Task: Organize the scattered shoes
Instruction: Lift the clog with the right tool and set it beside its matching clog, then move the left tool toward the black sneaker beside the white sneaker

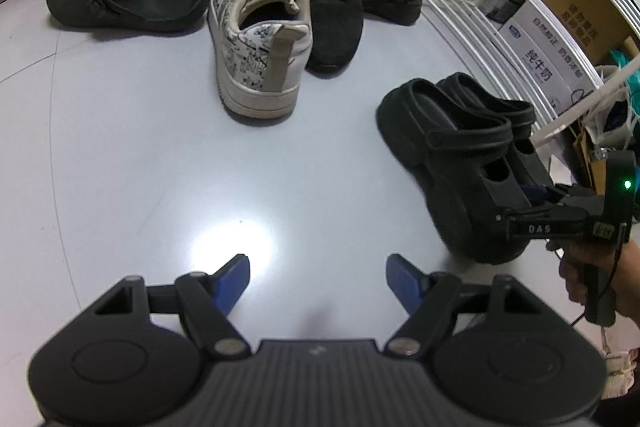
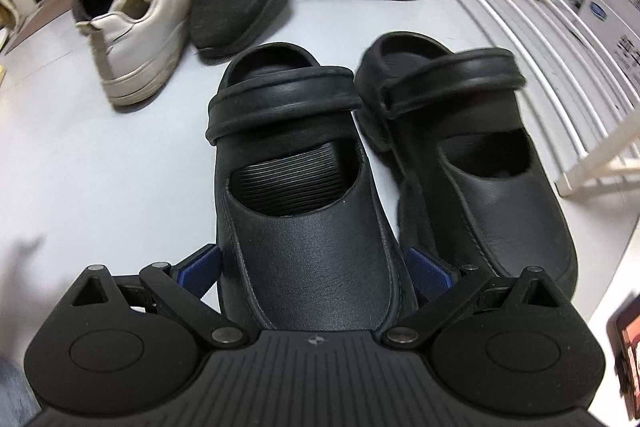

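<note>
The black right tool (image 1: 538, 201) carries the white letters "DAS" on its finger. The white cardboard box (image 1: 548, 55) behind the white wire rack (image 1: 472, 23) shows Chinese characters "纯牛奶".

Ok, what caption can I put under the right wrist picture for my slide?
Right gripper straddles the toe of a black leather strap clog, its twin clog alongside, near a white wire shoe rack.

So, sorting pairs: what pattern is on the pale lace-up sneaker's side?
Dark scribble-like print on the white sneaker, clearest in the left wrist view.
</note>
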Demonstrator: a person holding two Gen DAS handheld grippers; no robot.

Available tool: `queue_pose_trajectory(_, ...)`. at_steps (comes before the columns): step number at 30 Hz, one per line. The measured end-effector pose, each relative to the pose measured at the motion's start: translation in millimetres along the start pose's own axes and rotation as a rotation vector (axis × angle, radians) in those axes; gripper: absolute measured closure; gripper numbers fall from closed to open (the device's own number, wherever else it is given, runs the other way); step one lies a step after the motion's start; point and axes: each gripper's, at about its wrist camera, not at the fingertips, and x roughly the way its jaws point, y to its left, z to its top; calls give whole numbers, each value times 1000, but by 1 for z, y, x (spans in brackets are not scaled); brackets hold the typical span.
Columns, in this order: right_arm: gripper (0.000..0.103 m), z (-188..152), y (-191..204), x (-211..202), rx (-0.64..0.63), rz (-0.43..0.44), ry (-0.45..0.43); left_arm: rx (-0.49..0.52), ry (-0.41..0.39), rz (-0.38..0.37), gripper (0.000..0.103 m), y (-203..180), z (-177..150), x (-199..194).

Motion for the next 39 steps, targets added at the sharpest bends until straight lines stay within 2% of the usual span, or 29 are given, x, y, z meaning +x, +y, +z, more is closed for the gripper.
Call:
queue_pose_trajectory(20,5,2,5,-5,6,-37,-4,4,5,-1,26,1,-5,1)
queue_pose_trajectory(29,5,1,3,-11,18,-43,-2,21,-1,6,26,0,3,2)
queue_pose_trajectory(32,5,1,2,-18,27,-30,-7,32,-49,29,25,3,16,-5)
queue_pose_trajectory(39,5,-5,-2,-25,53,-19,2,28,-97,45,25,12,36,-11)
